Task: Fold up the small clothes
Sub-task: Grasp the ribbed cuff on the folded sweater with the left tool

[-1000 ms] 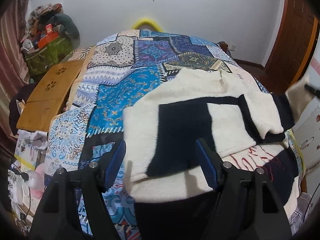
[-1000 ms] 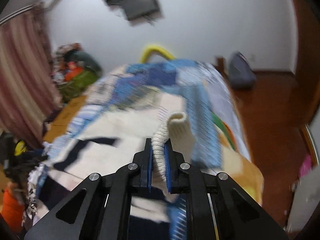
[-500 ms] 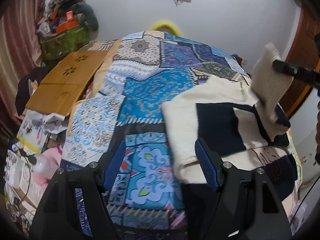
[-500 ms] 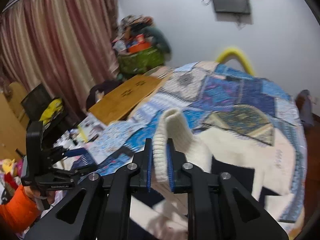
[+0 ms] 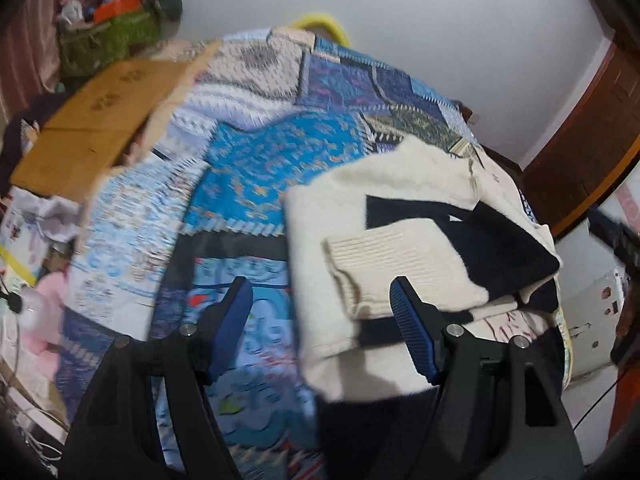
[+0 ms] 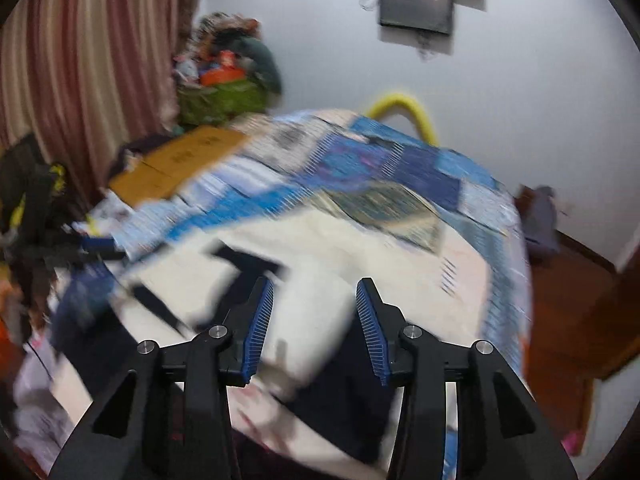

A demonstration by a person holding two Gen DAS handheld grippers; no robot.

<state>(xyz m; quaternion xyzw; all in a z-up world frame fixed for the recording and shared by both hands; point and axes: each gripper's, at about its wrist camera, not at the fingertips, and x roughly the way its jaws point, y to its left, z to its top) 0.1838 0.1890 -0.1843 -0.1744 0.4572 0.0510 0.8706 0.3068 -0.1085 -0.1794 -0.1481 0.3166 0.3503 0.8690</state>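
A cream and black sweater (image 5: 400, 200) lies on the bed's blue patchwork blanket (image 5: 260, 176). One ribbed sleeve (image 5: 400, 264) is folded across its front. The left hand-held gripper (image 5: 320, 328) hangs over the sweater's near edge, jaws wide, holding nothing. The right hand-held gripper (image 6: 314, 328) has just been opening its jaws, and the blurry cream sleeve (image 6: 316, 320) lies loose below the gap.

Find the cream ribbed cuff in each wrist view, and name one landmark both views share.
Left wrist: cuff lies centre-right, folded flat across the sweater, above the fingers.
Right wrist: blurred; a cream fold low centre between open fingers is probably it.
Shared landmark: yellow hoop behind the bed.
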